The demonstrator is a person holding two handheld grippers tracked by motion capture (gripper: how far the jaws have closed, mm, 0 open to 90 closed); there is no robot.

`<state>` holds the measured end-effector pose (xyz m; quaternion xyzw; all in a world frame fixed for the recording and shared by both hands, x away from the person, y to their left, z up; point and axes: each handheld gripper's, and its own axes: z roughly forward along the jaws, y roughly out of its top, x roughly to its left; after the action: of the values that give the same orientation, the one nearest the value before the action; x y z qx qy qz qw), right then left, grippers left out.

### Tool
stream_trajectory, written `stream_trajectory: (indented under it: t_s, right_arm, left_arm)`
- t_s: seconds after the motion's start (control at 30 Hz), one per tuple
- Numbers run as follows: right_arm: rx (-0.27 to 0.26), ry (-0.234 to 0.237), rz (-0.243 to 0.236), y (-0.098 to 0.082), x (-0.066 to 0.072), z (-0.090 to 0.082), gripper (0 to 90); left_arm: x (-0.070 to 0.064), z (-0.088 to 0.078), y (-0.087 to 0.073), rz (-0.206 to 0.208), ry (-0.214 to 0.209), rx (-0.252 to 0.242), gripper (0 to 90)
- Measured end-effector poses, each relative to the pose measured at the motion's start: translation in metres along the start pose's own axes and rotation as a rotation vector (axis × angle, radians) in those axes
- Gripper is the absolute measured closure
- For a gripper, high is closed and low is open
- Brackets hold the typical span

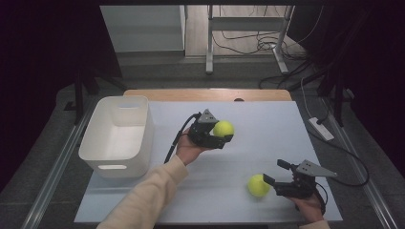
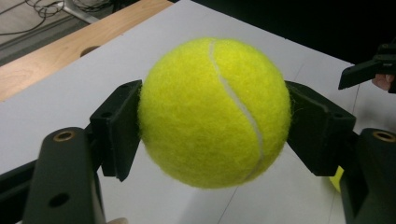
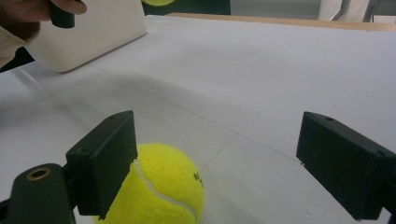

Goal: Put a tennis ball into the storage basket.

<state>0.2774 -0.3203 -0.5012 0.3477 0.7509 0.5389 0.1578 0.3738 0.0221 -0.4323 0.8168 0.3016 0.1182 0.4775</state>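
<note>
Left gripper (image 1: 223, 135) is clamped on one fuzzy yellow-green tennis ball (image 1: 223, 128), its two black pads (image 2: 122, 128) pressing the round felt from both sides and holding it clear of the table (image 1: 267, 129). Right gripper (image 1: 274, 173) rests low near the front edge, jaws wide apart, with a second tennis ball (image 1: 258, 185) on the table just beside one jaw. That makes two balls, both with a pale curved seam. One white plastic bin (image 1: 117, 136), rectangular with rounded corners and a handle slot, stands at the table's left side. Nothing lies between the balls and the bin.
</note>
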Motion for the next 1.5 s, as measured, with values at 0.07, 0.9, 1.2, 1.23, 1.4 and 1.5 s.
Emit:
stream_trajectory:
  t_s: [0.07, 0.9, 1.2, 1.23, 1.4, 1.5]
  right_arm:
    - [-0.001, 0.000, -0.001, 0.000, 0.000, 0.000, 12.1]
    - [0.003, 0.000, -0.003, 0.000, 0.000, 0.000, 12.1]
    - [0.002, 0.000, -0.002, 0.000, 0.000, 0.000, 12.1]
    - [0.002, 0.000, -0.001, 0.000, 0.000, 0.000, 12.1]
    - [0.001, -0.003, -0.001, 0.000, 0.000, 0.000, 12.1]
    - [0.001, -0.002, 0.000, 0.000, 0.000, 0.000, 12.1]
  left_arm:
    - [0.000, -0.002, 0.000, -0.001, 0.001, -0.002, 26.9]
    - [0.009, -0.025, 0.006, -0.003, 0.026, -0.045, 26.9]
    - [0.013, -0.035, 0.009, -0.013, 0.035, -0.064, 26.9]
    - [0.013, -0.035, 0.009, -0.013, 0.035, -0.064, 26.9]
    - [0.017, -0.042, 0.011, -0.018, 0.042, -0.074, 26.9]
    - [0.018, -0.045, 0.012, -0.020, 0.047, -0.078, 26.9]
